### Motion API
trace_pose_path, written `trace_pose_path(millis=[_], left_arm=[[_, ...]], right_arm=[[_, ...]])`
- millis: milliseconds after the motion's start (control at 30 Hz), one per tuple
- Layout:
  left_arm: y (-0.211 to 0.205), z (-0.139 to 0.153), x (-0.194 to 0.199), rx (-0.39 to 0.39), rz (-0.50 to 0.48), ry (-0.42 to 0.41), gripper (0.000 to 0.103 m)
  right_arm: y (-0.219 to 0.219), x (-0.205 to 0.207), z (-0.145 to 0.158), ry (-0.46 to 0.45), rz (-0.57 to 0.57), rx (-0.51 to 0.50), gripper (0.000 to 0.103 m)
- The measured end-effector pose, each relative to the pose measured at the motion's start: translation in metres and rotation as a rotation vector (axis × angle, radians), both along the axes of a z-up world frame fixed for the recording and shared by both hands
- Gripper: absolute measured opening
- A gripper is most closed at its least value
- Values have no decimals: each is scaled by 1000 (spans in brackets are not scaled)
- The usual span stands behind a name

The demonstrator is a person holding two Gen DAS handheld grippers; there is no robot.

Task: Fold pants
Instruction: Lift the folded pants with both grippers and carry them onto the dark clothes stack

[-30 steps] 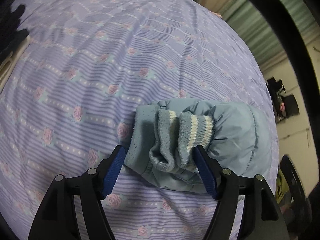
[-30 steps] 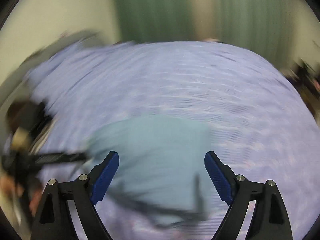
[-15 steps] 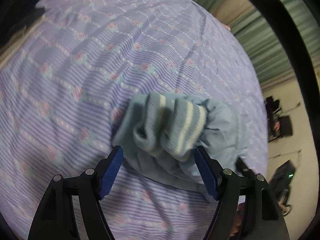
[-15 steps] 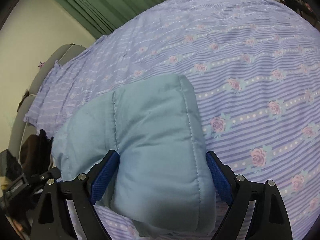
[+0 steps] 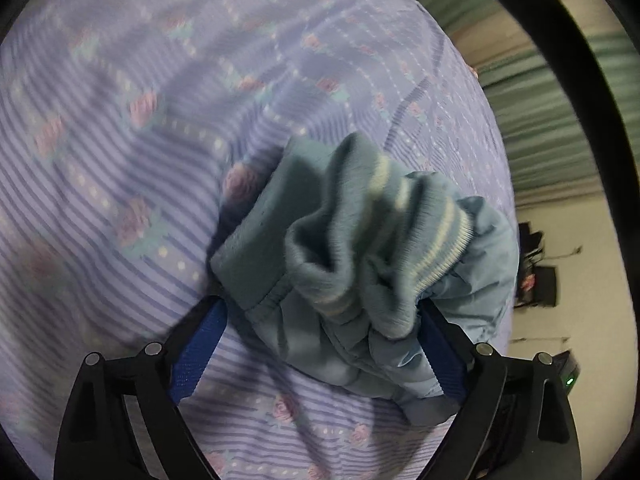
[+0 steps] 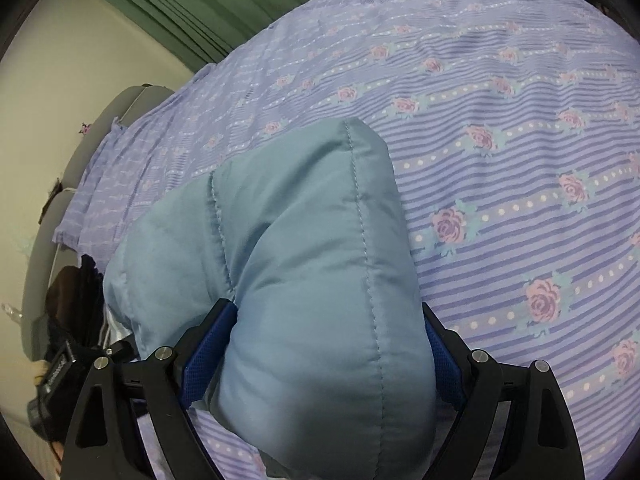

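The light blue padded pants are folded into a thick bundle over the purple rose-patterned bedsheet. In the left wrist view the ribbed, white-striped cuffs face me. My left gripper has its jaws wide apart around the cuff end of the bundle. In the right wrist view the smooth quilted folded end fills the gap of my right gripper, whose jaws press on both sides of it.
The bedsheet stretches far to the right and back. Green curtains hang behind the bed. A grey headboard or bed edge and dark clutter lie at the left. Dark furniture stands beyond the bed's edge.
Both grippers have closed in on the pants bundle from its two ends. The bundle looks larger and nearer in both views, and the left view has tilted.
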State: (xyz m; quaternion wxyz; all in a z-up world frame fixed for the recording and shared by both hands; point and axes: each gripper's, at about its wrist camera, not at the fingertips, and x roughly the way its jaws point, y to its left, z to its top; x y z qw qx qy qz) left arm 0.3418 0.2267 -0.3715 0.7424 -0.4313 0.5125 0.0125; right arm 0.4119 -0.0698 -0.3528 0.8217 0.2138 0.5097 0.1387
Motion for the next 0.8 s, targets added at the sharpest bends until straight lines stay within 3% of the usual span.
trace_pose_path(millis=[100, 267, 400, 467, 567, 700, 800], left_arm=[[1, -14, 4, -75, 31, -24, 94], [-1, -19, 18, -94, 51, -45, 88], [-3, -14, 19, -71, 49, -49, 74], [-3, -5, 16, -36, 30, -54, 63], [-11, 9, 16, 29, -7, -59, 58], [-23, 26, 19, 77, -38, -64, 55], [-32, 47, 12, 138, -83, -100, 54]], right_arm=[[1, 2, 1, -5, 7, -12, 87], [2, 10, -3, -2, 8, 0, 84], [7, 12, -1, 5, 6, -1, 75], [10, 9, 4, 0, 14, -22, 70], [18, 4, 18, -2, 20, -74, 63], [25, -12, 41, -30, 29, -138, 56], [19, -30, 55, -33, 5, -125, 54]])
